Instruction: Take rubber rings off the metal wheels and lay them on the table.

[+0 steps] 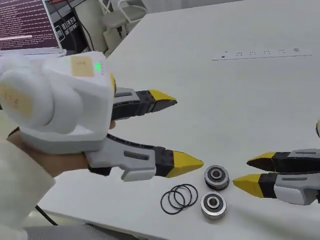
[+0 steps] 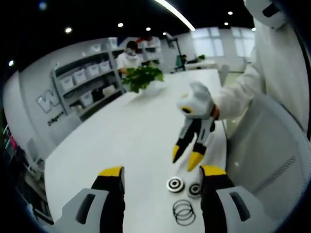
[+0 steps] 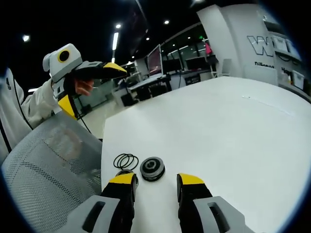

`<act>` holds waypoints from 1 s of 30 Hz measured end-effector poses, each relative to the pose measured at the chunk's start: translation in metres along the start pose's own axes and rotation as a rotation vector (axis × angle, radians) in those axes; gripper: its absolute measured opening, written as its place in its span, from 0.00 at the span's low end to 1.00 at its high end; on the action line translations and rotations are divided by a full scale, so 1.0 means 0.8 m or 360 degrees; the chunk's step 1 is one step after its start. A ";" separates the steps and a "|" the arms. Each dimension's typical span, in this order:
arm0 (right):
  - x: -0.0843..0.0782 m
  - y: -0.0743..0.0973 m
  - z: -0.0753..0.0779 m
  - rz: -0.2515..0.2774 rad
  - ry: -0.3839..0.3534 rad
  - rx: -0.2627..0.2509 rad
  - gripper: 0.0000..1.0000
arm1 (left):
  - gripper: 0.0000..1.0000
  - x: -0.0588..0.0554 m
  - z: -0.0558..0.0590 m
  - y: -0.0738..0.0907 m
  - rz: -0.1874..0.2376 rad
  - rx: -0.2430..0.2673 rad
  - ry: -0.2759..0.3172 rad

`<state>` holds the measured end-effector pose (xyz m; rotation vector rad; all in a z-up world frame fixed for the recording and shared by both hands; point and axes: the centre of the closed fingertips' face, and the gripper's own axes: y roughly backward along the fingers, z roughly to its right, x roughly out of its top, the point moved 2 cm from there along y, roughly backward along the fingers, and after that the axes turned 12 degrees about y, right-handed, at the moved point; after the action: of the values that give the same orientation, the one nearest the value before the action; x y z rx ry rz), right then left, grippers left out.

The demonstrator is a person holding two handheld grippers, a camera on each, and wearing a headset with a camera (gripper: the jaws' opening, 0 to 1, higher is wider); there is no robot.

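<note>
Two metal wheels (image 1: pixel 216 176) (image 1: pixel 213 205) lie side by side near the front edge of the white table (image 1: pixel 225 100). Three thin black rubber rings (image 1: pixel 179 197) lie overlapping just left of them. My left gripper (image 1: pixel 189 132) hovers above and left of the wheels, jaws wide open and empty. The right gripper (image 1: pixel 242 171) comes in from the right with its tips just short of the upper wheel, open by a smaller gap. In the left gripper view the wheels (image 2: pixel 175 184) and rings (image 2: pixel 184 212) sit between my jaws. In the right gripper view one wheel (image 3: pixel 152 168) lies ahead, beside the rings (image 3: pixel 126 161).
The table's front edge runs close below the wheels and rings. A monitor (image 1: pixel 25 22) and a white chair (image 1: pixel 120 15) stand beyond the far left corner. A mesh chair (image 3: pixel 43 160) is beside the table. A potted plant (image 2: pixel 143 77) stands far across it.
</note>
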<state>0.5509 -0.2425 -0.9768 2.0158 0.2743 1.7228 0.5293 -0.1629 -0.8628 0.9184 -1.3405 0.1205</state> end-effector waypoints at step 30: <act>-0.022 -0.040 -0.005 -0.0171 0.0183 0.0100 0.26 | 0.40 -0.080 -0.009 -0.085 -0.0163 -0.0064 0.0111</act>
<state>0.5484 -0.2218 -1.0068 1.9108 0.4721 1.7854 0.5556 -0.1766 -0.9515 0.9386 -1.2250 0.0462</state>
